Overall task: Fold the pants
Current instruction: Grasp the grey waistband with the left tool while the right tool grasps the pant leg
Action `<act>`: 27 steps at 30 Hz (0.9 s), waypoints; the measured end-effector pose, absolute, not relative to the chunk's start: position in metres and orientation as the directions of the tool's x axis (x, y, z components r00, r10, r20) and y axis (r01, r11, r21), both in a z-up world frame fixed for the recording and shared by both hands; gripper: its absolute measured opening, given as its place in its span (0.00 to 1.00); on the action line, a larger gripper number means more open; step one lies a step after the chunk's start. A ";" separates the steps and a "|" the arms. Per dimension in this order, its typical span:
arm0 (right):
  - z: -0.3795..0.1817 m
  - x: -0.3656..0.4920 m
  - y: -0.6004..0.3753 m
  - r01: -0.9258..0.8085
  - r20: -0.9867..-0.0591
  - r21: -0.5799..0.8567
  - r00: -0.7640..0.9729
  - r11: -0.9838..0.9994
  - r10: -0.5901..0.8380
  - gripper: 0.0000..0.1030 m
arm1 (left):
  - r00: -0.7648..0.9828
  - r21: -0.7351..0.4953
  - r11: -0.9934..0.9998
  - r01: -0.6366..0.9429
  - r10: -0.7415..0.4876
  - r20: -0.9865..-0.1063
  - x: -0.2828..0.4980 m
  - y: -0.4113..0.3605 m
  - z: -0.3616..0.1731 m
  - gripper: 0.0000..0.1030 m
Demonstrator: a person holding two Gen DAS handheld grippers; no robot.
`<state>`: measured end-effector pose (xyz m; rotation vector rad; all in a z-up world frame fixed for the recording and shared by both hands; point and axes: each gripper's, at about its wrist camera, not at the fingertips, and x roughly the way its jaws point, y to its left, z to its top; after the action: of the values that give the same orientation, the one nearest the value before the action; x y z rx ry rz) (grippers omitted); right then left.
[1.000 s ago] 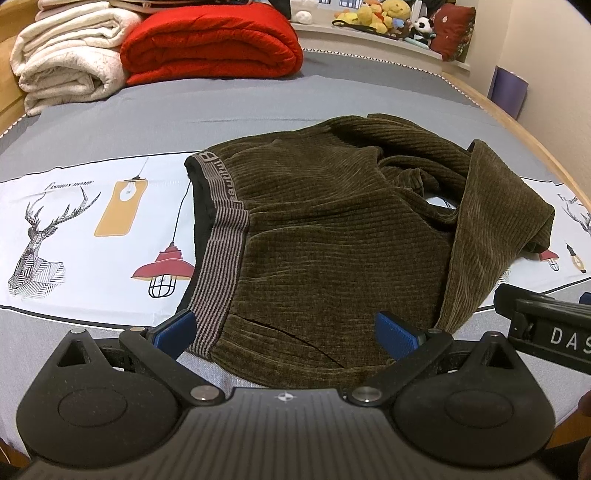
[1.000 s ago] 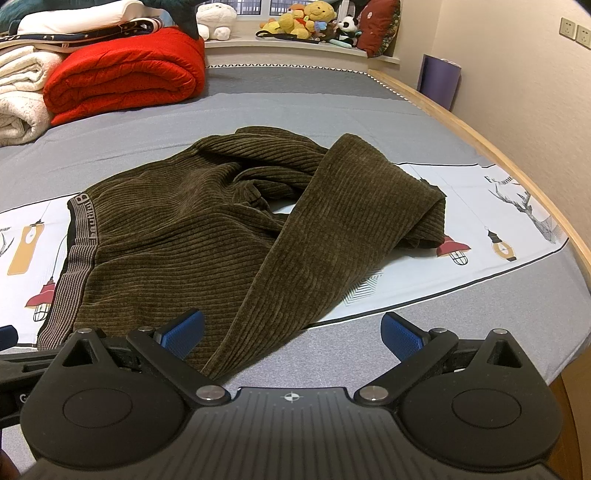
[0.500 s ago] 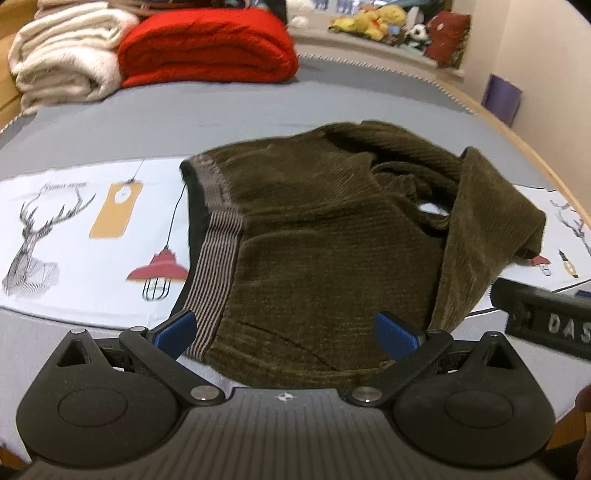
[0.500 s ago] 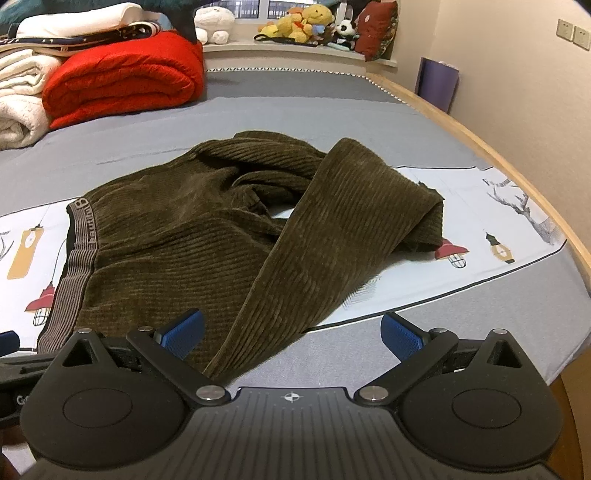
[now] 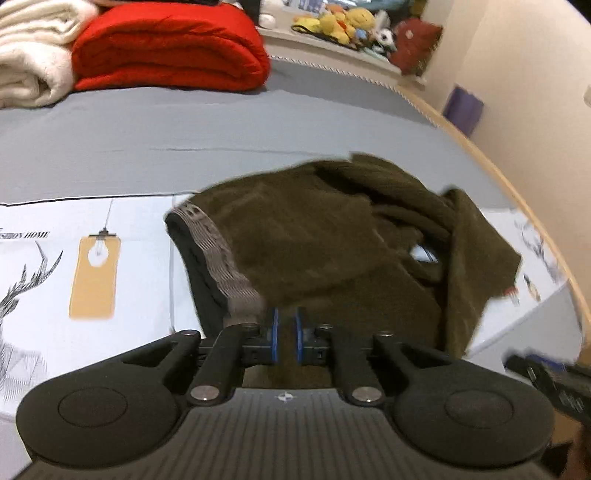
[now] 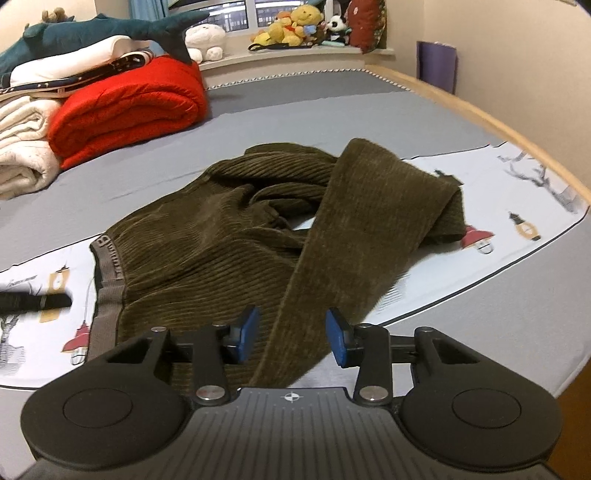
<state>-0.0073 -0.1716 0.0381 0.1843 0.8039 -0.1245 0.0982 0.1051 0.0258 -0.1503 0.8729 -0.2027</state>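
Note:
Dark olive corduroy pants (image 5: 332,251) lie crumpled on the bed, the grey striped waistband (image 5: 218,251) at the left and one leg folded across to the right. My left gripper (image 5: 285,335) is shut on the near edge of the pants beside the waistband. In the right wrist view the pants (image 6: 221,251) fill the middle, with the folded leg (image 6: 369,229) running toward me. My right gripper (image 6: 291,334) is partly closed, its blue pads on either side of the near end of that leg, with a gap on each side.
The bed has a grey sheet with a white printed band (image 5: 92,277). A red quilt (image 6: 129,107) and white blankets (image 6: 22,147) are stacked at the far left. Plush toys (image 6: 295,26) line the sill. The wooden bed edge (image 6: 517,136) curves along the right.
My left gripper has closed from wide open onto the pants edge by the waistband. My right gripper has narrowed and moved forward around the leg's near end. Both views have shifted closer.

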 end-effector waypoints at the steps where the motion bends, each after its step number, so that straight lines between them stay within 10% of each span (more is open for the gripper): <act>1: 0.036 -0.006 -0.170 0.175 -0.735 0.122 0.678 0.977 -0.029 0.41 | 0.635 -0.221 0.970 0.098 -0.232 -0.737 0.103 0.118 0.014 0.17; 4: 0.030 0.000 -0.163 0.165 -0.763 0.111 0.646 0.980 -0.023 0.47 | 0.516 -0.268 0.960 -0.083 -0.189 -0.836 0.130 0.147 -0.023 0.20; 8: 0.022 0.011 -0.156 0.156 -0.800 0.095 0.600 0.983 -0.018 0.52 | 0.495 -0.419 0.888 -0.189 -0.282 -0.822 0.154 0.159 -0.043 0.55; 15: 0.016 0.026 -0.153 0.157 -0.824 0.082 0.567 0.984 -0.022 0.61 | 0.468 -0.378 0.892 -0.249 -0.231 -0.853 0.188 0.147 -0.075 0.81; 22: 0.013 0.031 -0.160 0.158 -0.830 0.072 0.557 0.985 -0.029 0.62 | 0.508 -0.192 0.974 -0.118 -0.107 -0.855 0.193 0.106 -0.079 0.83; 27: 0.013 0.032 -0.166 0.173 -0.828 0.057 0.559 0.983 -0.050 0.62 | 0.547 -0.105 0.994 -0.041 -0.065 -0.835 0.185 0.101 -0.072 0.48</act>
<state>0.0318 -0.1662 0.0130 0.1372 0.9696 -0.1323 0.1850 0.1013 -0.0717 -0.1167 0.9924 -0.0140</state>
